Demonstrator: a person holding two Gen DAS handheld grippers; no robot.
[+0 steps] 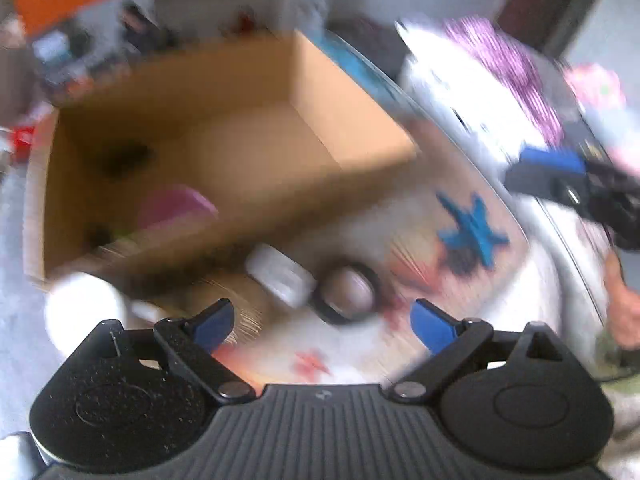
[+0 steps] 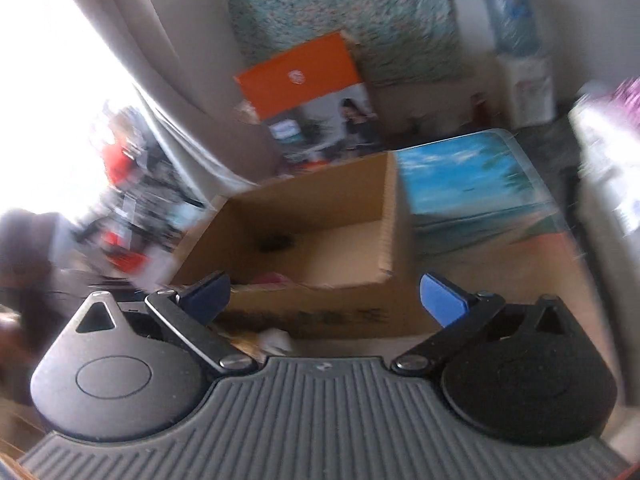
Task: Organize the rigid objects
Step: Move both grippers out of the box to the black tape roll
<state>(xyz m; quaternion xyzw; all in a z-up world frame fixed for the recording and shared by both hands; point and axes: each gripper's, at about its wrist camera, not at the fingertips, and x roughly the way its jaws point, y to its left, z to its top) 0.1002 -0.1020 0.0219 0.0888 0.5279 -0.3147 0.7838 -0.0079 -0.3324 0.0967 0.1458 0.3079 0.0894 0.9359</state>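
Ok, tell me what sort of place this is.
Probably a lived-in room at home: a curtain by a bright window, a floral wall cloth, a water dispenser, and a cardboard box on a beach-print table.

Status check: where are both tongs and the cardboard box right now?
Left tongs open, empty. Right tongs open, empty. Cardboard box open-topped, a pink item inside. White container and black ring on the table outside it. Views blurred.
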